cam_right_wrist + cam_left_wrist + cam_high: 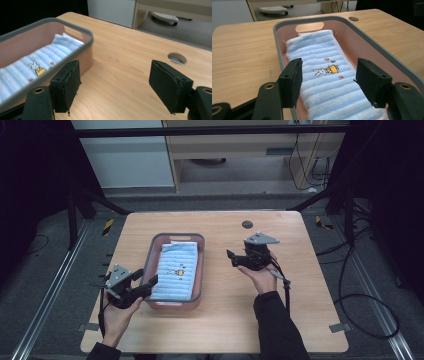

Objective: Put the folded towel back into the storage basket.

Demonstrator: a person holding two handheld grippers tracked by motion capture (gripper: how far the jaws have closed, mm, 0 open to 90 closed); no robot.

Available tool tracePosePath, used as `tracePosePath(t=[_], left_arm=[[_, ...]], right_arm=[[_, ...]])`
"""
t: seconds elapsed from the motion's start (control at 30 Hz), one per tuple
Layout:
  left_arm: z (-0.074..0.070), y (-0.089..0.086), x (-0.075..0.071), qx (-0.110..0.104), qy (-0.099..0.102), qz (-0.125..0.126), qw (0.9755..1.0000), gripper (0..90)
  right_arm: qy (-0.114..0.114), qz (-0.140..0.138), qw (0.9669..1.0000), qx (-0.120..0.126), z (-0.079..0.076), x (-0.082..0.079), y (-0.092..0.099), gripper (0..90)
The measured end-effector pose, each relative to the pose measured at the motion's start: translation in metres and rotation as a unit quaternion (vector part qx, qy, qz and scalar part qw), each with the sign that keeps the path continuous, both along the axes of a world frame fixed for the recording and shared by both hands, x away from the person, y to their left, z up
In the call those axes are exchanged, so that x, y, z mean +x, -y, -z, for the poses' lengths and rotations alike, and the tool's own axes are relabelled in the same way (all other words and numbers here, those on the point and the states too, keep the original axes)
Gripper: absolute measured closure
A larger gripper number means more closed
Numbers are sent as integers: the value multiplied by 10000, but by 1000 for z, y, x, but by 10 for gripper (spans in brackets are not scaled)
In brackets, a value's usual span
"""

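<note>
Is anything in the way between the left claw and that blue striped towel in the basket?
Nothing visible. The left claw is open right above the towel, at the basket's near end, with no lid or object over it.

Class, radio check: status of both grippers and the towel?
Left gripper open at basket's near end. Right gripper open, empty. Striped towel folded in basket. Nothing obstructing.

both grippers are black, the left gripper (145, 285) and right gripper (231, 258) each topped by a grey three-cornered plate. square black pads (292, 81) sit on arms with brass-ringed holes. the right arm wears a dark sleeve (277, 327); a black cable (287, 292) trails.
</note>
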State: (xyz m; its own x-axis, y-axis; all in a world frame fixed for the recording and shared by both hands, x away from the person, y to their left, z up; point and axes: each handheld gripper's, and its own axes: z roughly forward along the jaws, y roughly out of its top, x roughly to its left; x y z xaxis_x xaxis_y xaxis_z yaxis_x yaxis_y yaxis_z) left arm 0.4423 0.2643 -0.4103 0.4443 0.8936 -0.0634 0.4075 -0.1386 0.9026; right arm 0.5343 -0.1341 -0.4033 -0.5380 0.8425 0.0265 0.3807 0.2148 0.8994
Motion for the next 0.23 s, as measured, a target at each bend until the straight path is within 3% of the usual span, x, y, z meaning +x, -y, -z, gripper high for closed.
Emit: tracePosePath(t=[0.23], left_arm=[[-1, -12, 2, 7, 63, -98, 9999, 330]], right_arm=[[-99, 295, 9995, 33, 13, -17, 44, 240]])
